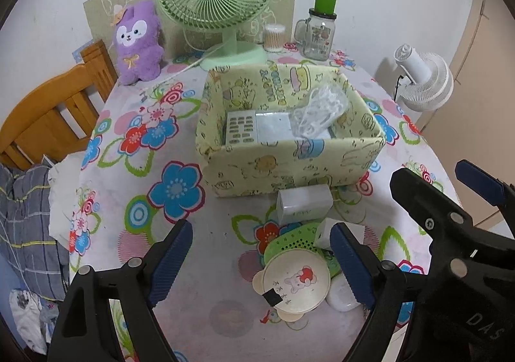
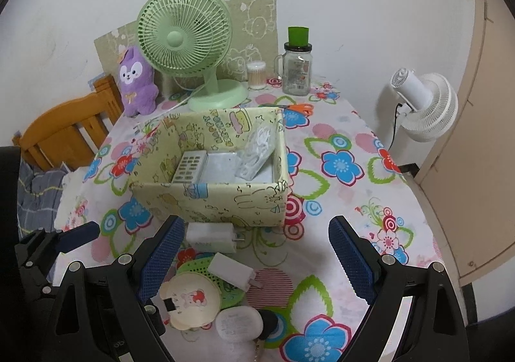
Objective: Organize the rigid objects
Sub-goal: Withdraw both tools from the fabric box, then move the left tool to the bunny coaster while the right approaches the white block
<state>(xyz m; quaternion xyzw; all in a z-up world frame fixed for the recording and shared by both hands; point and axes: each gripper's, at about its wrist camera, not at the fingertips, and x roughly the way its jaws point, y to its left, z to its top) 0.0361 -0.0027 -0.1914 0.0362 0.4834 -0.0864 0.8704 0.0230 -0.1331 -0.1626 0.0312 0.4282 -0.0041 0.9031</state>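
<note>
Through the left wrist camera, my left gripper (image 1: 262,260) had its jaws standing apart with nothing between the pads. The storage box (image 1: 289,165), yellow with cartoon prints, sat in the middle of the frame on the flowered surface (image 1: 193,252). Inside it already lay a remote control (image 1: 239,130), a flat white packet (image 1: 275,127) and a clear bag of white loops (image 1: 317,110), so I judged part of the sorting done. Still outside, just below the box's near wall, were a white charger block (image 1: 304,204), a second white adapter (image 1: 325,234) resting on a green perforated disc (image 1: 289,241), a round cream mirror with a bear print (image 1: 296,281) and a white oval case (image 1: 342,296) at the lower centre. My right gripper (image 1: 450,197) showed at the right edge, jaws also apart.

Through the right wrist camera, the right gripper (image 2: 257,255) was spread wide and empty above the bare cloth at the lower centre. The box stood in the middle of the frame, its same three contents visible. The loose cluster lay at the lower left: charger block, adapter, green disc, mirror and oval case, plus a small black round thing (image 2: 268,320) I could not identify. Orange-handled scissors (image 2: 297,108) lay behind the box at the upper centre. I reckoned roughly a third was boxed, with the cluster left to gather.
</note>
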